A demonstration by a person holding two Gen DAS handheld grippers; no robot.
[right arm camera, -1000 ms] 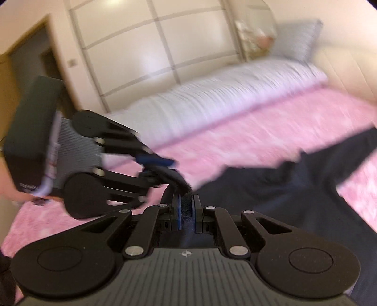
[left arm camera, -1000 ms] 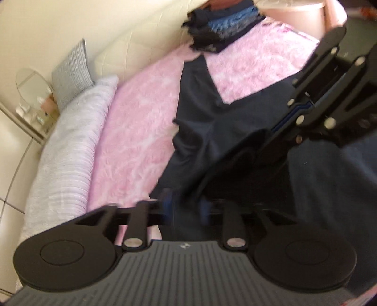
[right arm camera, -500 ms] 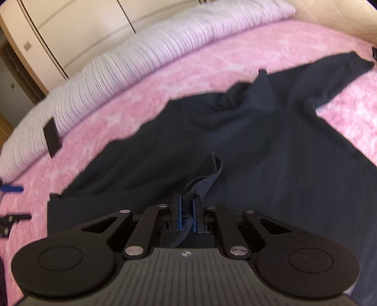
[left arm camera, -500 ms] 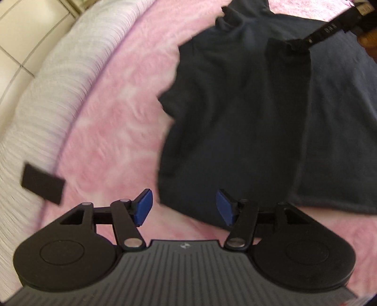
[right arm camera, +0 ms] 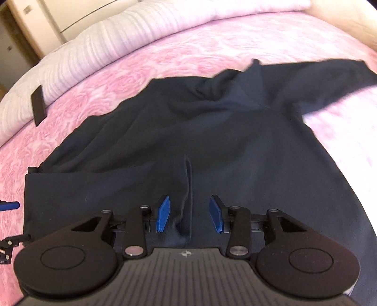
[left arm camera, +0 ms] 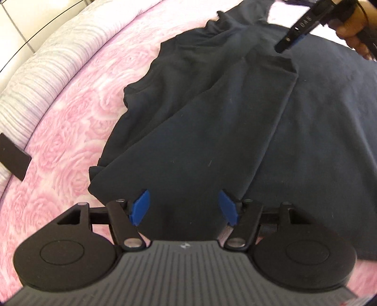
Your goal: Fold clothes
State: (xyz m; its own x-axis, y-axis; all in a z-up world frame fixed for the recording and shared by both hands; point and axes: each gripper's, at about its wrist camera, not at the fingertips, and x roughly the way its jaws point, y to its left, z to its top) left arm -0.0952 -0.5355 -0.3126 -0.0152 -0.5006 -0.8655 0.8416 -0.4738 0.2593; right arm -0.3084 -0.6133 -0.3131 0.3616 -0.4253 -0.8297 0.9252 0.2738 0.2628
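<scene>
A dark navy top (left arm camera: 235, 131) lies spread on the pink bedspread (left arm camera: 70, 122), its left side folded over the body as a long panel. My left gripper (left arm camera: 183, 207) hovers over the panel's near end; its jaws are opening and the blue pads press on nothing. In the right wrist view my right gripper (right arm camera: 190, 213) is opening too. A raised ridge of the top (right arm camera: 187, 186) stands loose between its pads. One sleeve (right arm camera: 329, 70) stretches to the far right. One of the right gripper's fingers (left arm camera: 298, 33) shows at the panel's far corner, with a hand (left arm camera: 353, 35) behind it.
A white ribbed quilt (right arm camera: 117, 40) runs along the far side of the bed. A small black rectangle (left arm camera: 13, 155) rests at the quilt's edge, also the black rectangle (right arm camera: 38, 106) in the right view. Wardrobe doors (right arm camera: 59, 14) stand behind.
Both grippers came down toward the bed and opened. The right one was shut on a pinch of the top and has let it go. The folded panel now lies flat.
</scene>
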